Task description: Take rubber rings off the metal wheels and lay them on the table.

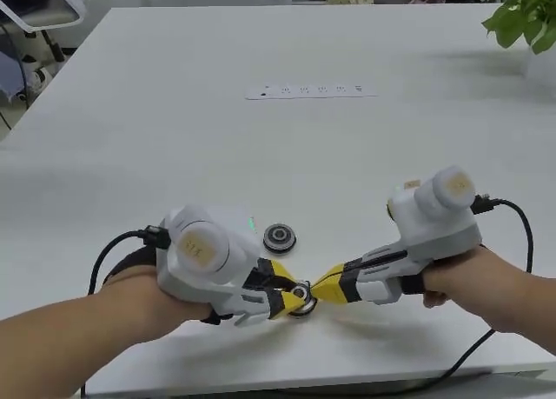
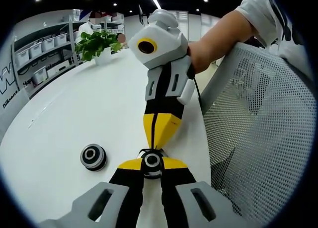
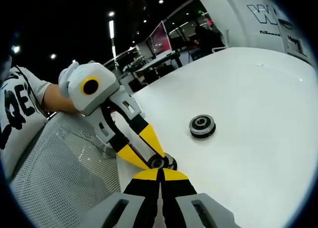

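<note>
The left gripper (image 1: 294, 300) is closing its yellow-tipped jaws on a small metal wheel (image 2: 151, 161), one jaw on each side of it, and is holding it low over the near edge of the table (image 1: 261, 156). Whether the wheel is touching the table cannot be told. A hand is gripping the white body of this gripper from the left.

The right gripper (image 3: 159, 174) is pointing at the left one from the opposite side. Its jaws are pressing together with only a thin line between them, and their tips are meeting the rim of the held wheel. Whether they are pinching the rubber ring cannot be told. The other hand is holding this gripper from the right, with a black cable (image 1: 512, 242) trailing off the table edge.

A second wheel (image 1: 280, 237), with a dark band round its rim, is lying flat on the table just beyond the grippers, apart from both.

Farther out, a white power strip (image 1: 311, 91) is lying mid-table, and a green plant (image 1: 526, 12) is standing at the far right corner.
</note>
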Available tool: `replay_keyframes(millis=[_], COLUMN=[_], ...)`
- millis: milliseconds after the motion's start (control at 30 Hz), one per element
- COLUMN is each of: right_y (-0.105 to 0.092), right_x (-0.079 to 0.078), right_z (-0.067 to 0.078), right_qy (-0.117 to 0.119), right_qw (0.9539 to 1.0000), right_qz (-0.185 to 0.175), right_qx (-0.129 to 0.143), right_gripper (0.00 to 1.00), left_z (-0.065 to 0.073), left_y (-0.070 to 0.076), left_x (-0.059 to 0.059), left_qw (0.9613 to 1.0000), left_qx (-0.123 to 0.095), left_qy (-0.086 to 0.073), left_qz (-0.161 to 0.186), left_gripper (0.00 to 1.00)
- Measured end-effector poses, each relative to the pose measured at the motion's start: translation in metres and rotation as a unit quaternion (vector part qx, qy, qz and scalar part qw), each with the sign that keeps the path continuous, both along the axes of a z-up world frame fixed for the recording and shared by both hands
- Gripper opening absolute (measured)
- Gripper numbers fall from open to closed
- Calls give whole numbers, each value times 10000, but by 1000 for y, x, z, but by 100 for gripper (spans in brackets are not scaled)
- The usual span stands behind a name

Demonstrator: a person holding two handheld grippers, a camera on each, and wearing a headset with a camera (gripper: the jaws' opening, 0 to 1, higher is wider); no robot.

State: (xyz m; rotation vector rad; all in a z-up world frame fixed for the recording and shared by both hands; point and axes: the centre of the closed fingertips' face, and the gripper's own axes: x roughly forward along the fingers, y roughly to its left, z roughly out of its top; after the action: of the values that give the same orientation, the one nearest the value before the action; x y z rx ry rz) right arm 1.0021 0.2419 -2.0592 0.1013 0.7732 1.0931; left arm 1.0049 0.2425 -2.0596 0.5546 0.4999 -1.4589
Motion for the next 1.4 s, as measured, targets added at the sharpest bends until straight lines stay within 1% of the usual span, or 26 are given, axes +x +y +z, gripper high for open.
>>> replay_keyframes(millis=[833, 900, 933, 967, 1000, 1067, 1167, 1267, 1400], right_y=[3, 5, 8, 11, 14, 16, 13, 8, 7], right_x=[1, 0, -1, -1, 0, 0, 1, 4, 5], right_z=[0, 1, 3, 7, 11, 9, 7, 8, 7], right_qy=[-64, -26, -89, -69, -105, -220, -172, -174, -214], right_qw=[10000, 9999, 9998, 9996, 9993, 9994, 9995, 9995, 9995], right_qz=[5, 14, 44, 71, 55, 168, 98, -10, -26], right_qx=[59, 125, 178, 269, 355, 187, 244, 270, 244], right_gripper=[0, 0, 0, 0, 0, 0, 0, 0, 0], left_z=[0, 0, 0, 0, 0, 0, 0, 0, 0], left_y=[0, 0, 0, 0, -1, -1, -1, -1, -1], left_x=[0, 0, 0, 0, 0, 0, 0, 0, 1], left_qw=[10000, 10000, 10000, 10000, 10000, 10000, 10000, 10000, 10000], left_qx=[8, 8, 9, 9, 6, 10, 8, 2, -7], left_qy=[-7, -2, -3, -5, -5, -7, -11, -9, 4], left_qz=[18, 22, 21, 23, 26, 25, 24, 22, 22], left_gripper=[7, 7, 7, 7, 7, 7, 7, 7, 7])
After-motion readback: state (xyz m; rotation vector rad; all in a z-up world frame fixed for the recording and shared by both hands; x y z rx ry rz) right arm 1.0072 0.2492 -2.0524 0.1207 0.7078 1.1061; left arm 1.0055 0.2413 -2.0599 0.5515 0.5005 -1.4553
